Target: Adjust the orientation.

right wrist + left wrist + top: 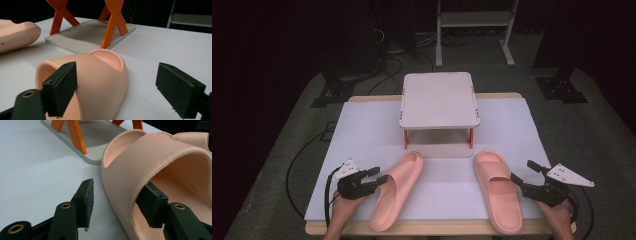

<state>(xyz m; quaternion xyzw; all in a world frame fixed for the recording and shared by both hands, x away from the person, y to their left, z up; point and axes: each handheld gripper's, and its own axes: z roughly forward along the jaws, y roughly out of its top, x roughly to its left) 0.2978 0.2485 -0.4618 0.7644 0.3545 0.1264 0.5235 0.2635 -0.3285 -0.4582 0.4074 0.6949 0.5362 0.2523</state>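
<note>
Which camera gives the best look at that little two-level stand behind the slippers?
The high view: the stand shows whole there, pale top and orange legs over its base. The left gripper view catches a base corner and leg bottoms; the right gripper view shows crossed legs on the base.

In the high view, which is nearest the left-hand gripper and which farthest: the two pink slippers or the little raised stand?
From the left gripper:
1. Left slipper, right at its jaws.
2. Right slipper, across the table's near side.
3. Stand, at the back, centre.
The last two are fairly close.

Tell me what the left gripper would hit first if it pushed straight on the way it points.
The left gripper already straddles the near slipper's side wall, so that wall and strap come first; the far slipper lies well beyond.
</note>
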